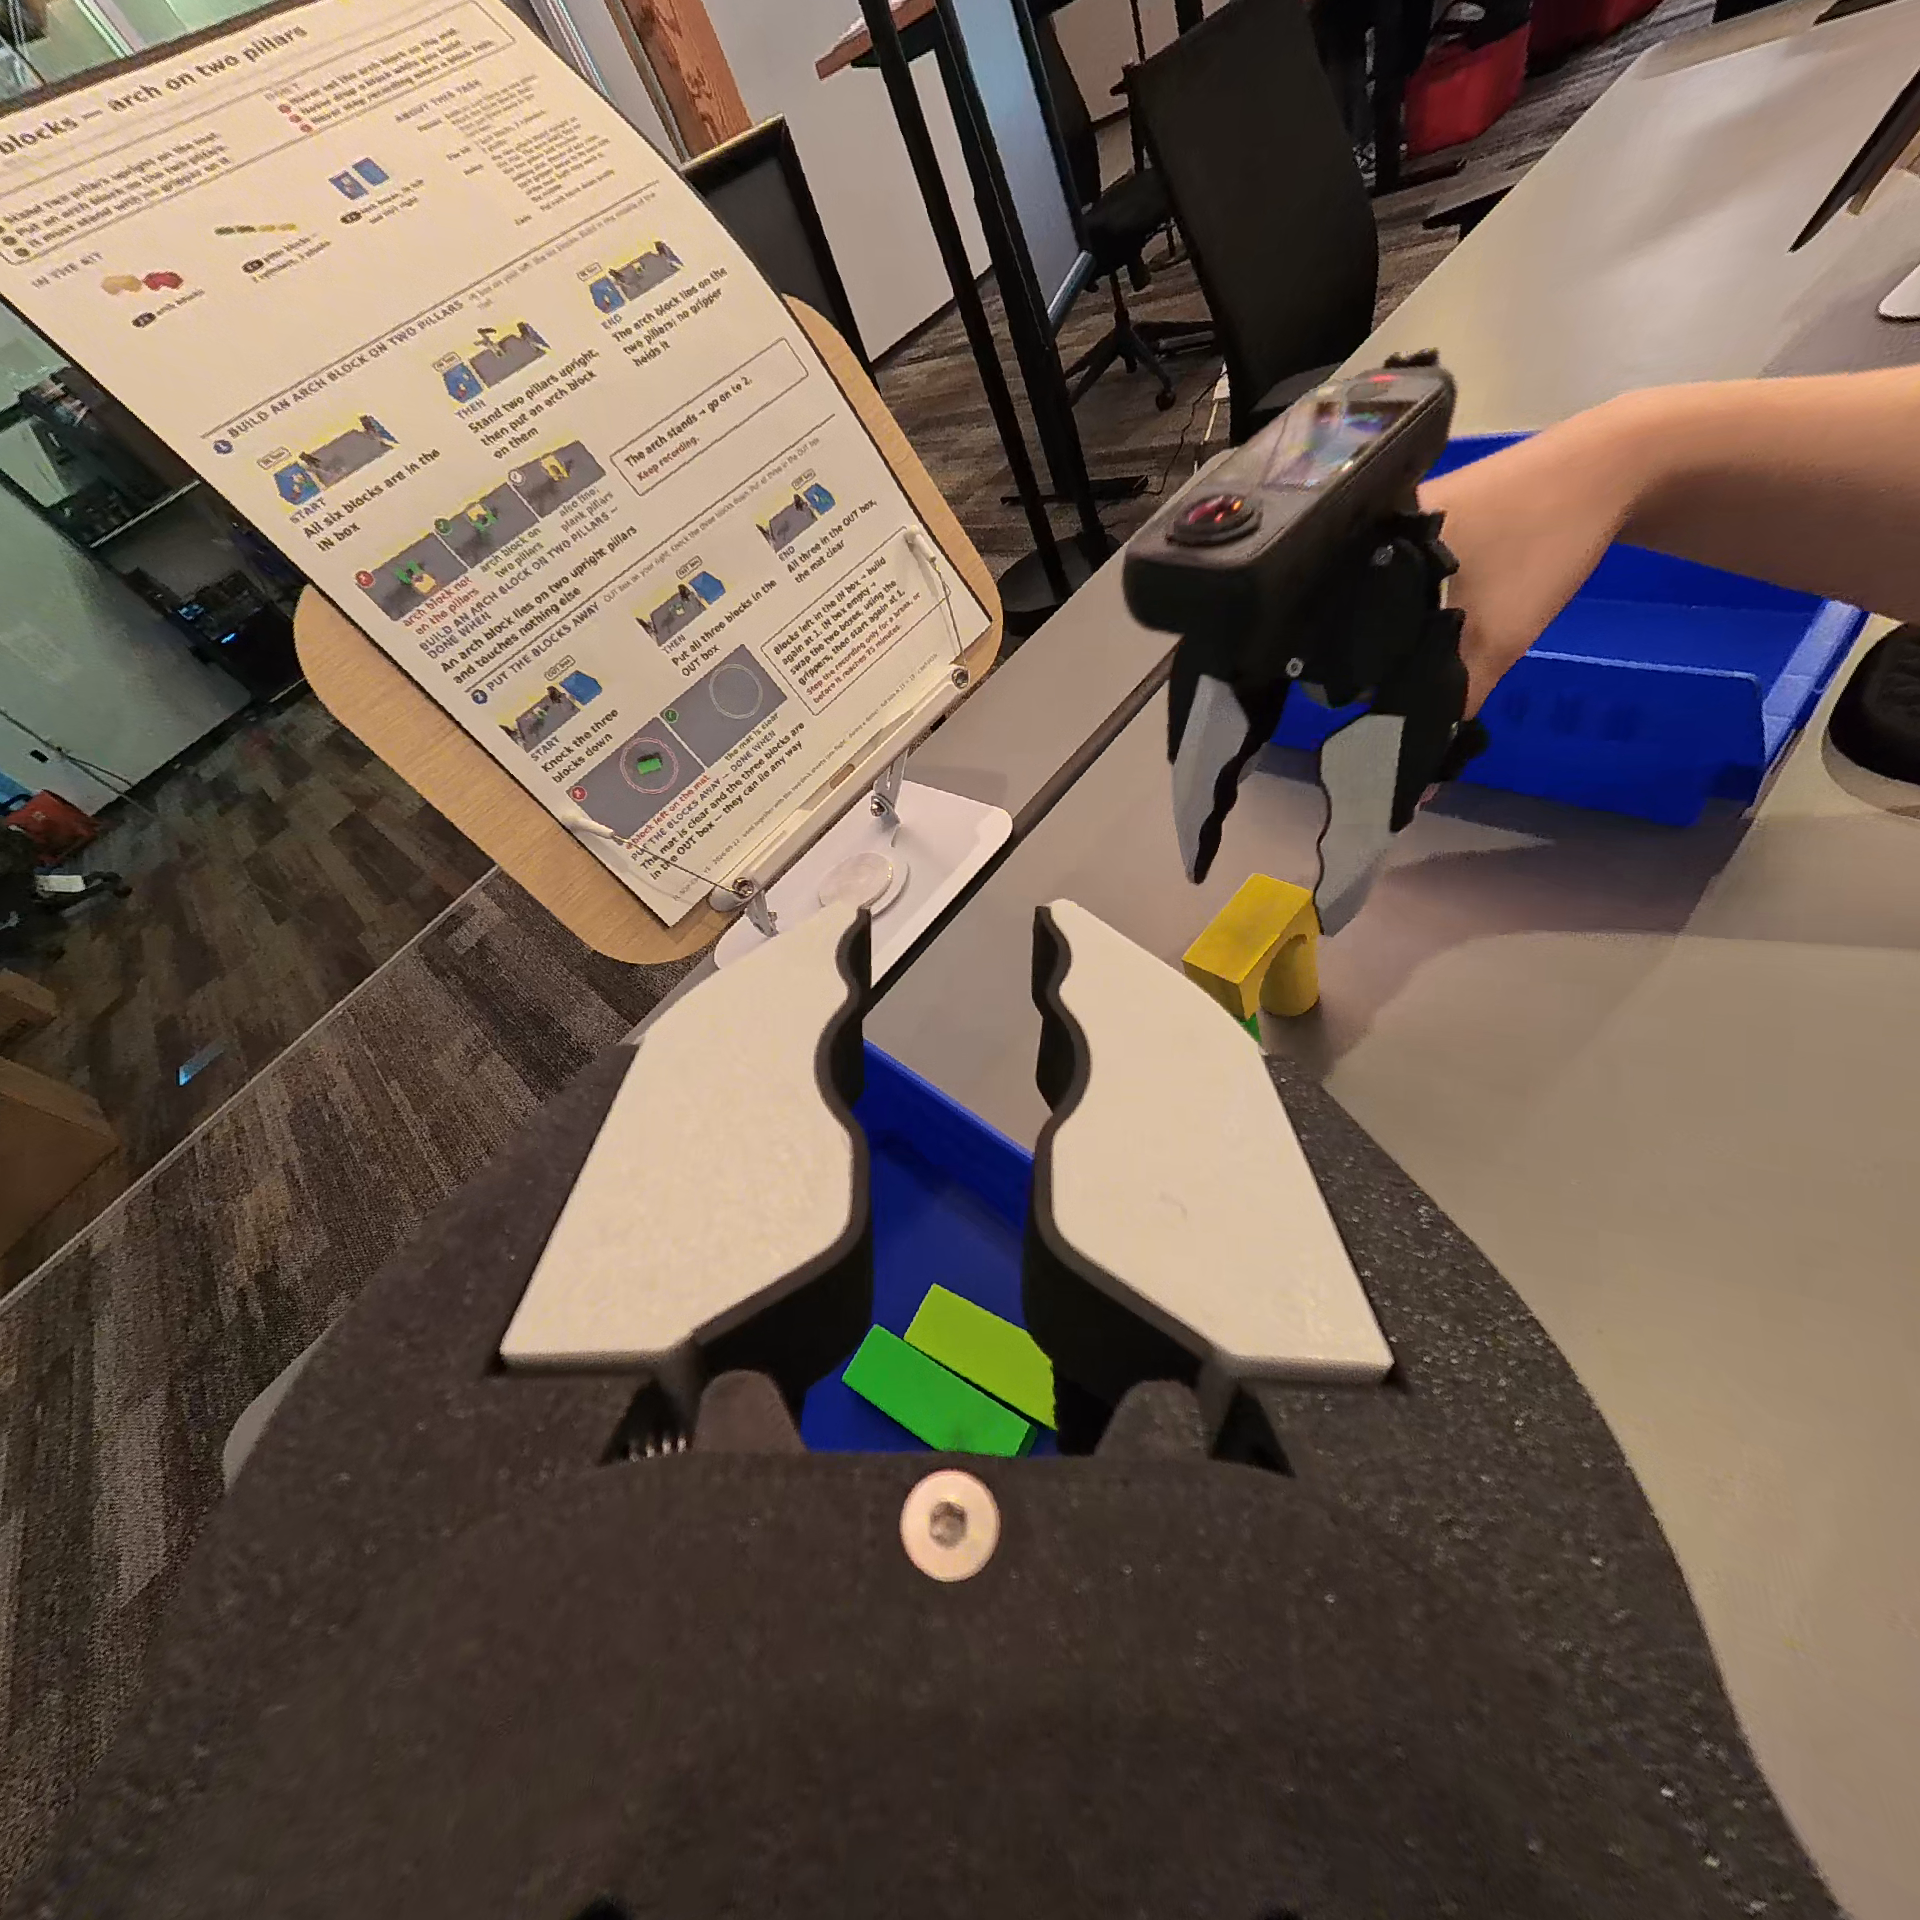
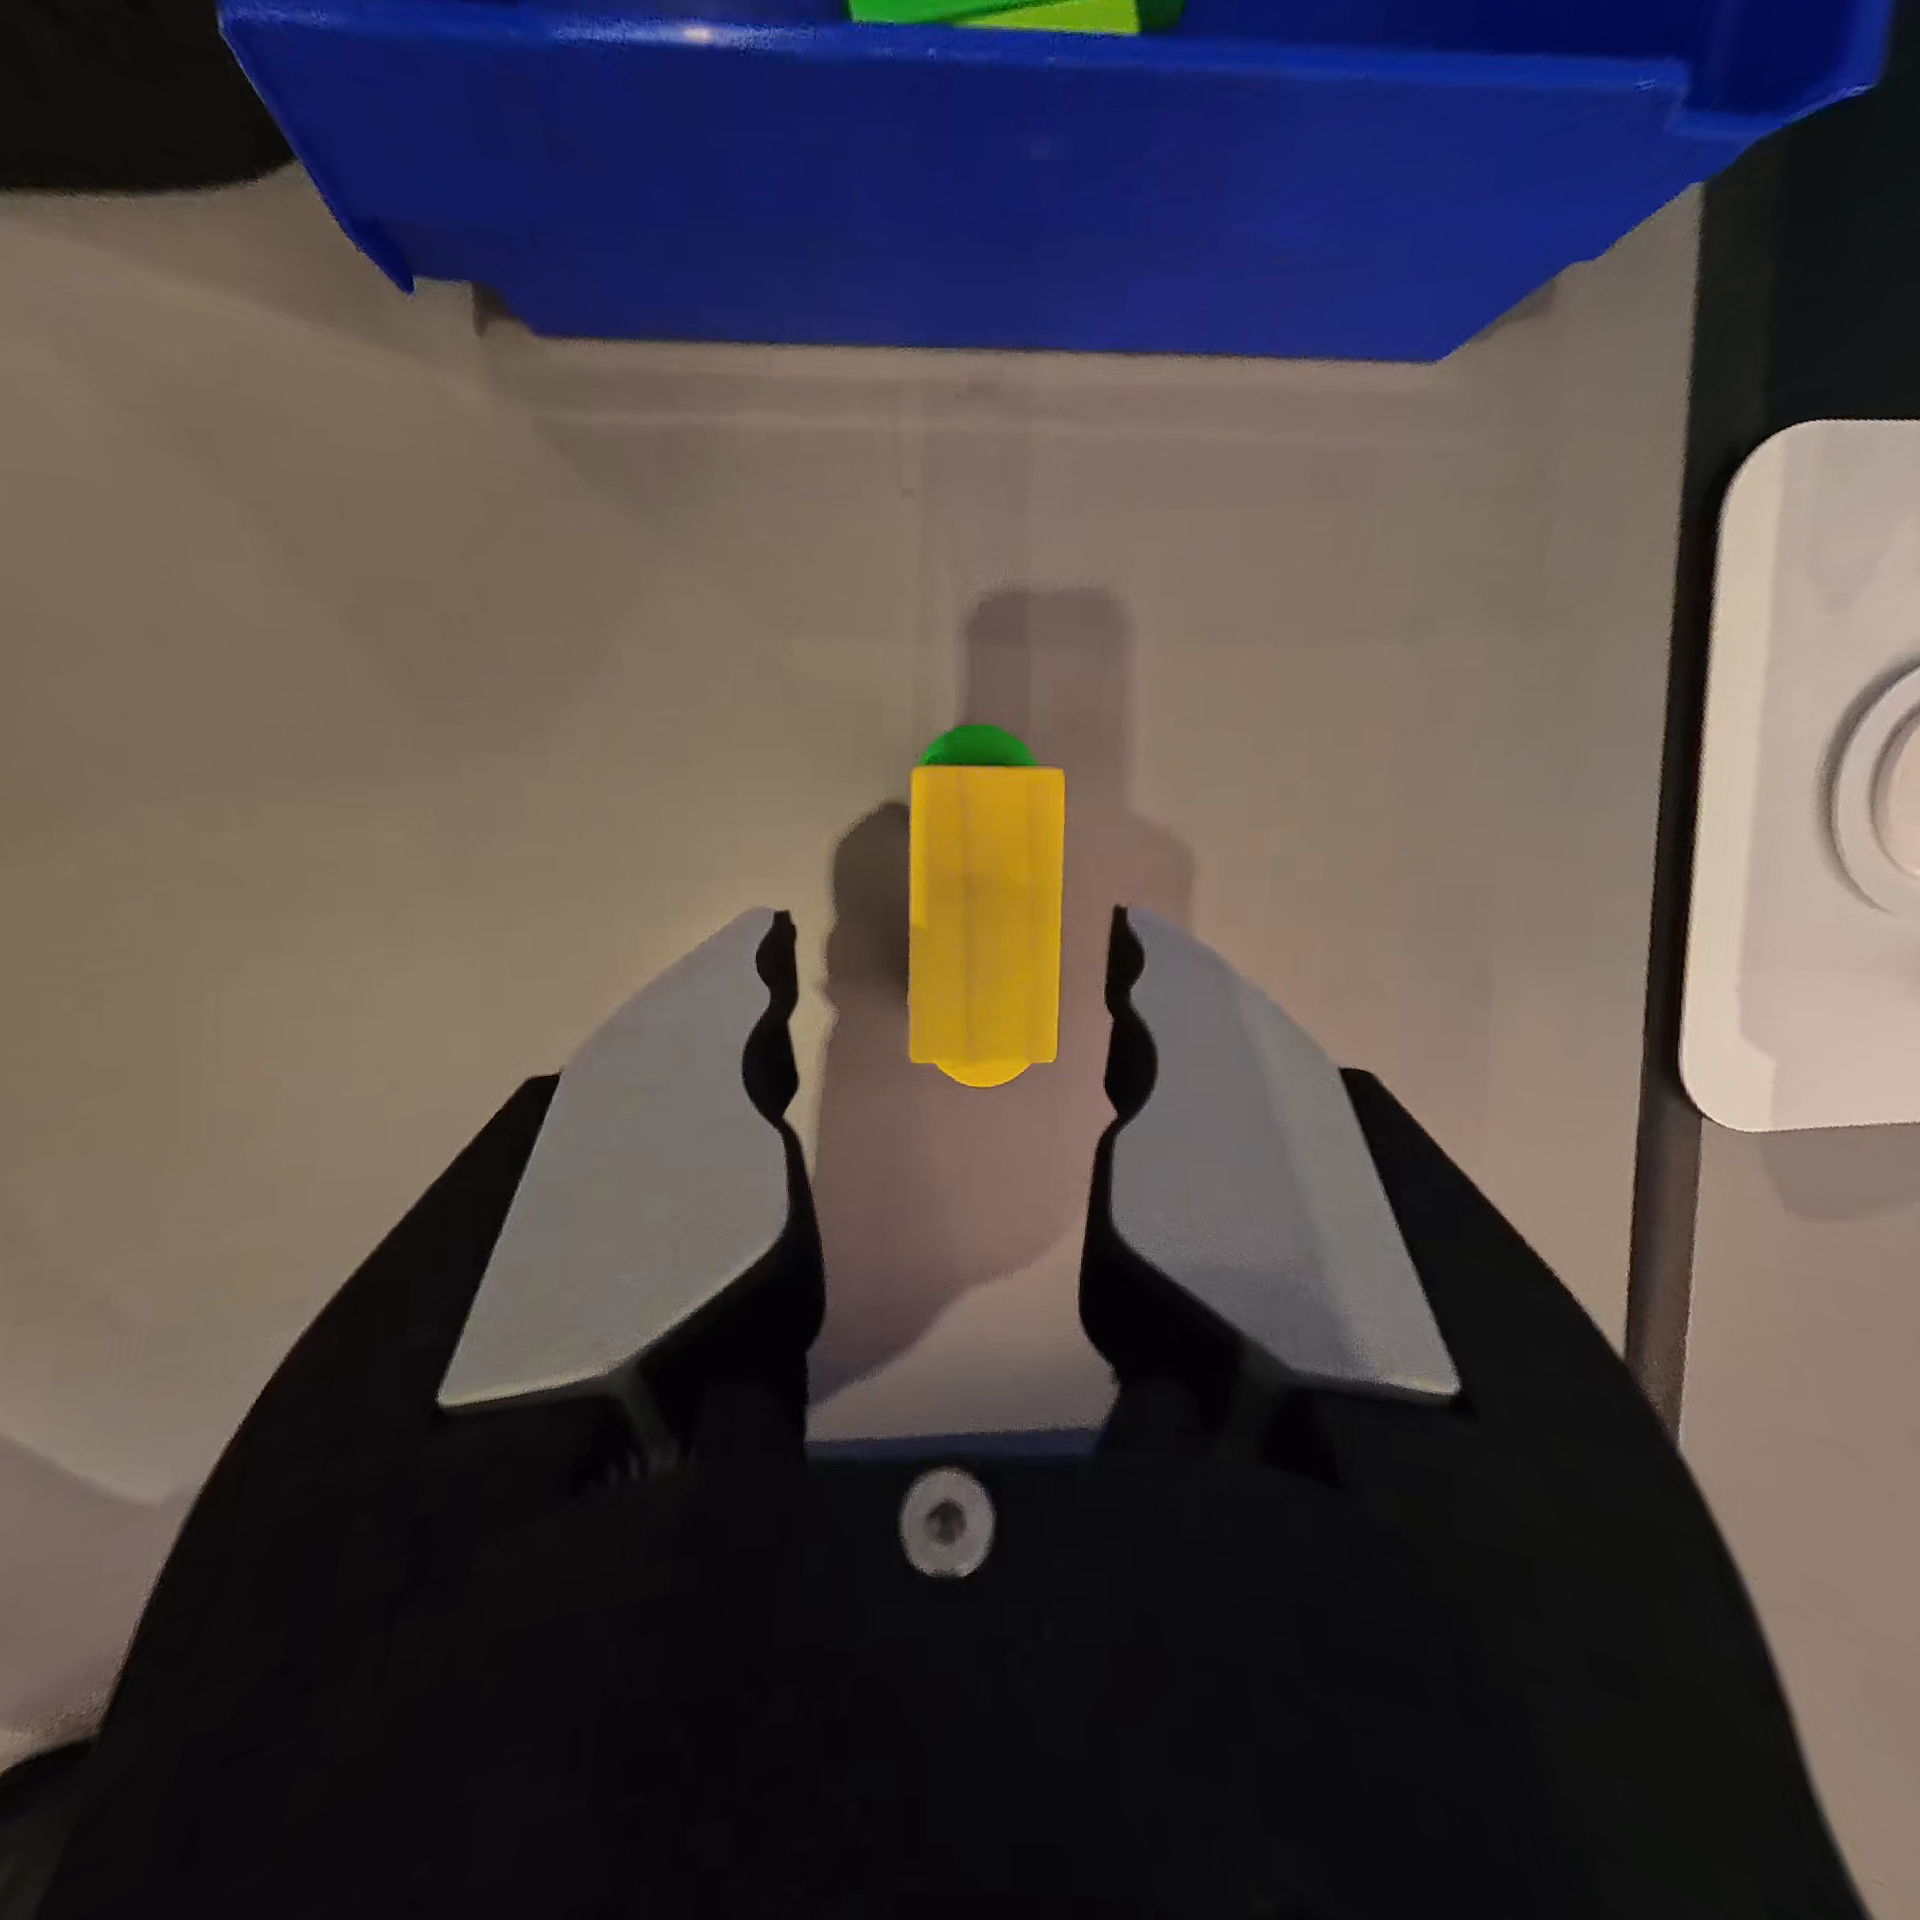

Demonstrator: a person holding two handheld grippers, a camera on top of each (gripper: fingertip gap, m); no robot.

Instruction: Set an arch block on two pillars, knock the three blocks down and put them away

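A yellow arch block (image 2: 985,914) rests on two upright pillars on the grey table, a green one (image 2: 977,746) at its far end and a yellow one (image 2: 977,1072) at its near end. My right gripper (image 2: 951,916) is open just above the arch, a finger on each side with gaps. The left wrist view shows the arch (image 1: 1247,935), the yellow pillar (image 1: 1288,987) and the right gripper (image 1: 1268,894) over them. My left gripper (image 1: 951,920) is open and empty above a blue bin (image 1: 935,1122) holding two green blocks (image 1: 935,1392).
A second blue bin (image 1: 1621,707) stands behind the right gripper. The bin with green blocks also shows in the right wrist view (image 2: 935,208). An instruction sheet (image 1: 468,468) on a stand with a white base (image 2: 1818,779) is at the table edge. A hand (image 1: 1538,520) holds the right gripper. The gap from one gripper's tips to the other's is roughly 25 cm.
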